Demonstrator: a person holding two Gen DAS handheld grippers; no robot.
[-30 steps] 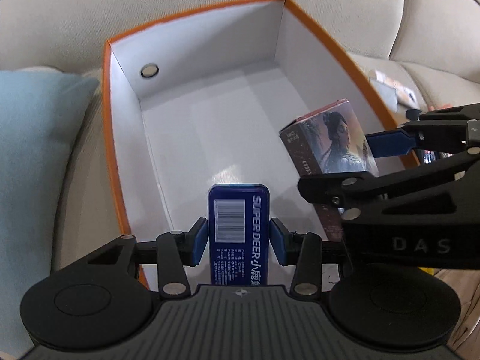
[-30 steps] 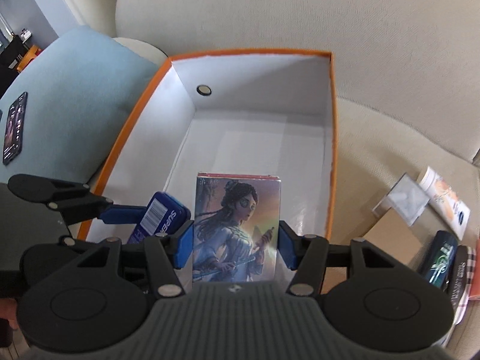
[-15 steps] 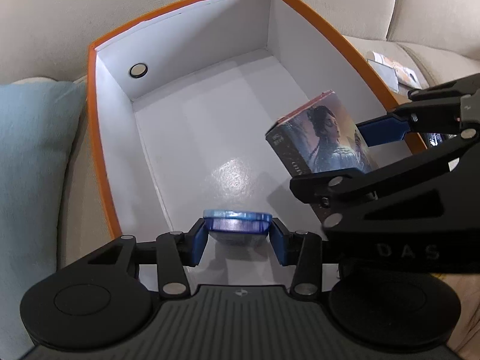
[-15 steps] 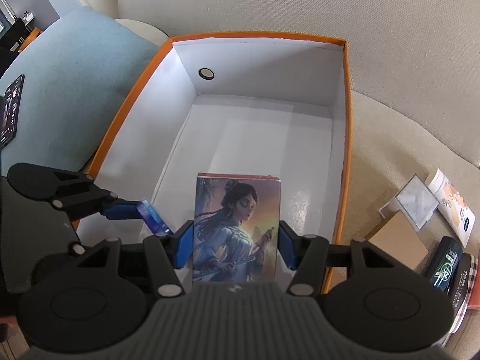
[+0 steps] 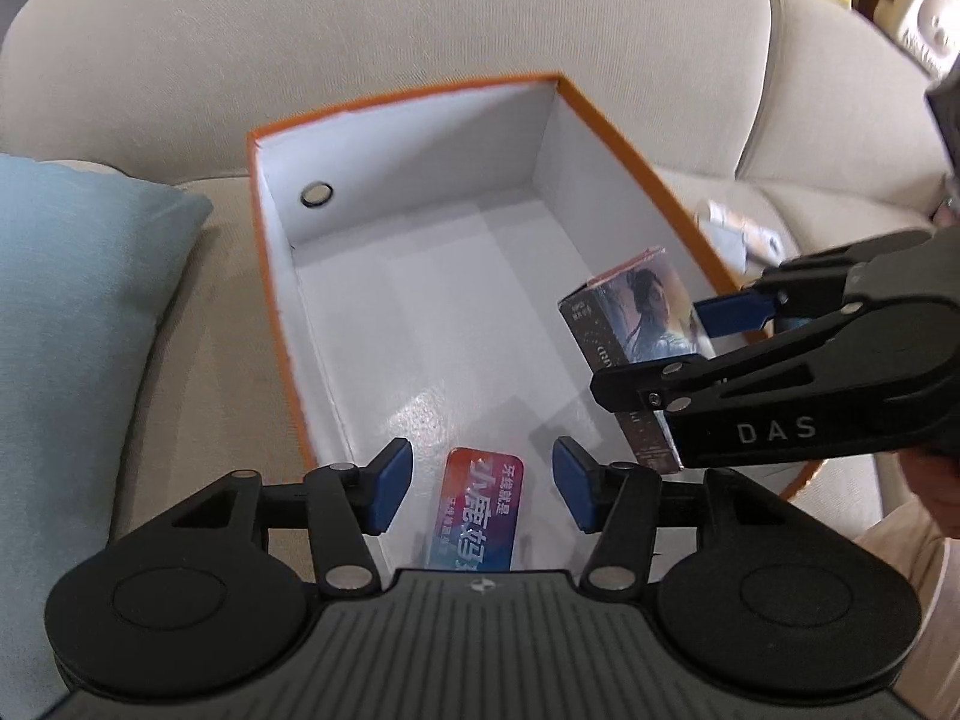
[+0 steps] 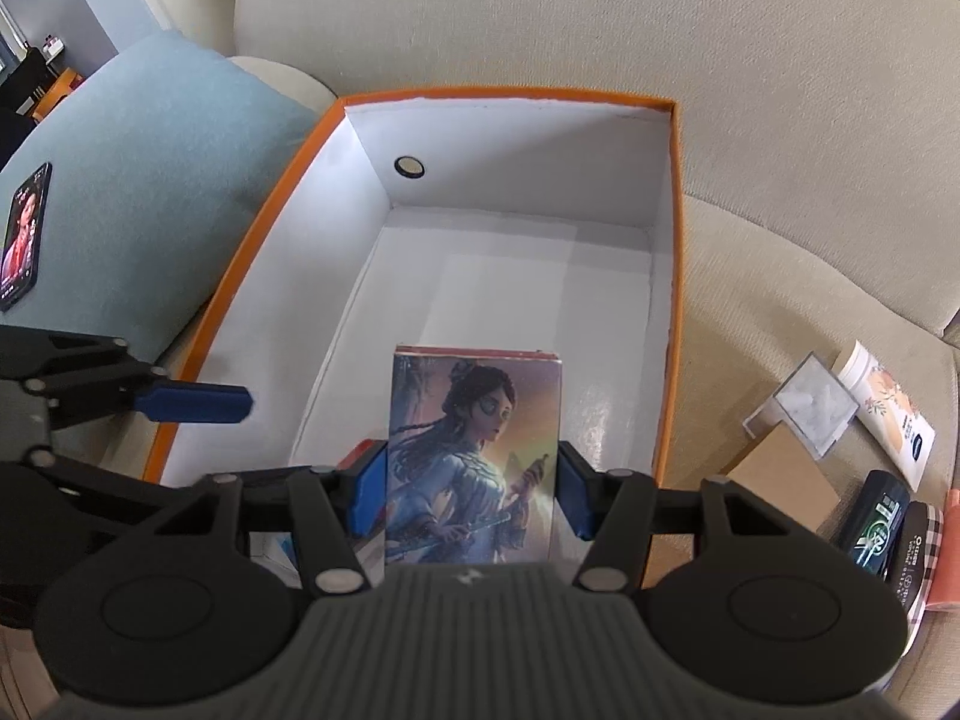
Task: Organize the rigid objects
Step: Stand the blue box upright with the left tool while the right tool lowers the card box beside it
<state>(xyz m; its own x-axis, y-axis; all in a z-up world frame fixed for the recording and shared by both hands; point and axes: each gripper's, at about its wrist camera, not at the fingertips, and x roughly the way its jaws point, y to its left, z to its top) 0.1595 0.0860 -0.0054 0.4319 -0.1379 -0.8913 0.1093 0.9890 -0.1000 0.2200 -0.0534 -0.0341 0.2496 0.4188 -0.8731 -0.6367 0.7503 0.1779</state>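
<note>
In the left wrist view, the left gripper now stands wide with nothing between its blue pads, whereas half a second ago it was clamped on the small flat tin; that tin lies flat on the white floor of the orange-rimmed box, at the near end toward the left wall, its red and blue face up. So the first item appears delivered, and this gripper looks free to pull back. Off to the right, the right gripper holds the illustrated card box tilted above the box's right side. In the right wrist view, the right gripper stays closed on the card box, its picture face toward the camera, over the near end of the box, not yet set down. On the sofa cushion beyond the right wall, several more packets wait, so much sorting likely remains.
</note>
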